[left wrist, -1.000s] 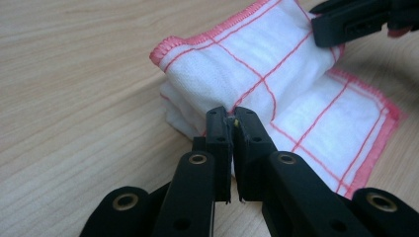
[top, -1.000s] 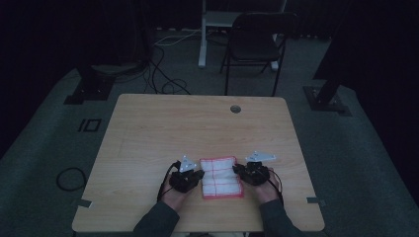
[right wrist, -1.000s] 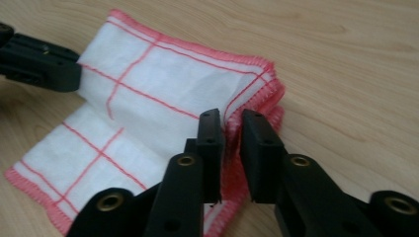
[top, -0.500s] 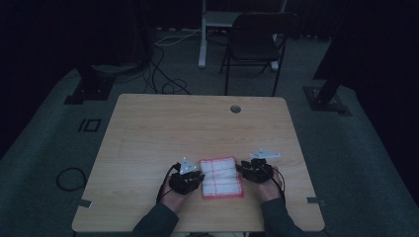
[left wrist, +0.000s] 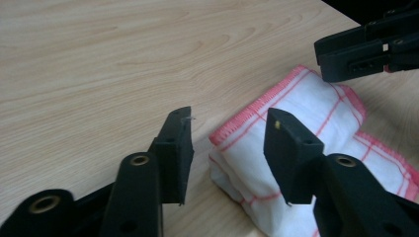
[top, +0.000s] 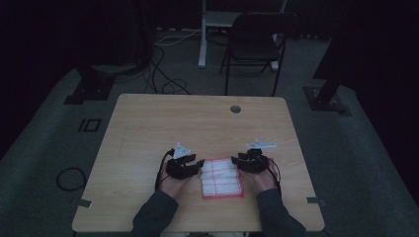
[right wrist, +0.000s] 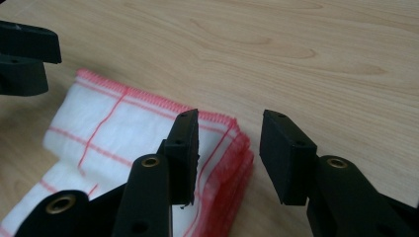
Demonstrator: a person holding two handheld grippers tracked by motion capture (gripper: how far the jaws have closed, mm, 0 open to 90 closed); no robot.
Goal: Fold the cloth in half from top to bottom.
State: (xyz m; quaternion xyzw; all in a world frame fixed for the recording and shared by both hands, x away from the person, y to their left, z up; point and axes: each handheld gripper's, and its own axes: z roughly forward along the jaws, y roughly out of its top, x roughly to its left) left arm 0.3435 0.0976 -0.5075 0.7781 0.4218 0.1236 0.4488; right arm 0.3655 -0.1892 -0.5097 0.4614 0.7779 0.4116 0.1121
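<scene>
Near the front edge of the wooden table point(top: 148, 128), at its left-hand side in the high view, the left gripper point(top: 190, 167) sits in the person's left hand point(top: 173, 183), with its black body low over the wood and a grey three-cornered plate on top. Its jaws stand apart with nothing between them; in the left gripper view point(left wrist: 227, 133) the gap between the two black pads frames the near corner of the cloth, and one pad hangs over the white fabric while the other is over bare wood. Just to the right lies the folded cloth point(top: 222, 177), white with red lines and a red stitched edge, flat on the table between the two grippers and close to the person's side. Several layers are stacked at its folded corner, seen in the right gripper view point(right wrist: 123, 133). Farther right, the right gripper point(top: 246, 163) rests in the right hand point(top: 264, 180), just beside the cloth's far right corner. Its jaws are also spread and hold nothing: in the right gripper view point(right wrist: 229, 143) one pad is over the red-edged corner and the other is over bare wood. Beyond the table, a dark chair point(top: 257, 44) stands on the grey floor.
</scene>
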